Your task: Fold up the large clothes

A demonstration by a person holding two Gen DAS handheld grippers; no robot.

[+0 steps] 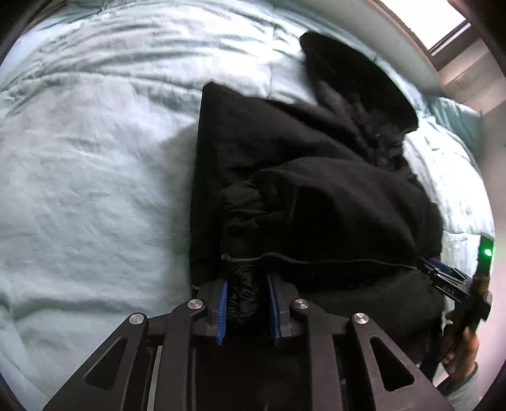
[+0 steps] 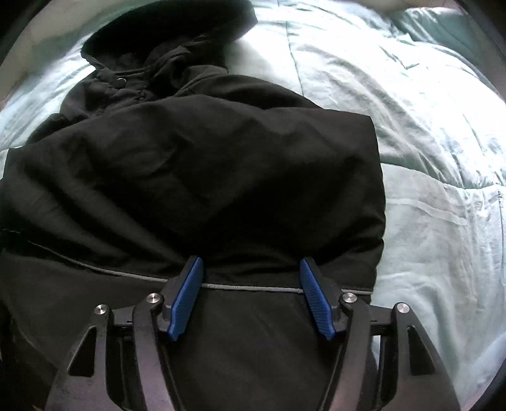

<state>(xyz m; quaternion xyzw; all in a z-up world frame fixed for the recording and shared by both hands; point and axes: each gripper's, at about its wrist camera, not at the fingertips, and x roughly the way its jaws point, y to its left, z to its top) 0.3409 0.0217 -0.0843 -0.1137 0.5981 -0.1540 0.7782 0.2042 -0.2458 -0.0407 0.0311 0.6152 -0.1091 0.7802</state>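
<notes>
Jaws of the left gripper (image 1: 247, 286) stand close together, their ribbed blue pads (image 1: 223, 311) pinching a bunched, crinkled bit of shiny black fabric at the near edge of the black jacket (image 1: 316, 196). Jaws of the right gripper (image 2: 249, 268) stand wide apart, and its blue pads (image 2: 186, 295) press on nothing; between them runs a thin grey seam line (image 2: 253, 287) across the jacket's fabric, with the tips resting at or just above the cloth, and I cannot tell which.

No brand, label or writing can be read on the jacket or the tools. Both grippers point steeply down at the bed. In the left wrist view the right gripper (image 1: 449, 278) shows at the right edge, tilted, with a green light (image 1: 488, 252) lit on it and the person's hand (image 1: 461, 341) wrapped around its handle, a pale sleeve cuff below.

The jacket lies on a pale mint-green quilt (image 1: 79, 189) that is soft, puffy and stitched in broad panels with shallow wrinkles. The garment is matte black woven cloth, padded and bulging, its body folded into a rough rectangle. Its hood (image 2: 170, 34) lies spread at the far end, and a small round metal snap (image 2: 120, 82) sits near the collar. A window (image 1: 442, 28) shows bright at the top right of the left wrist view.
</notes>
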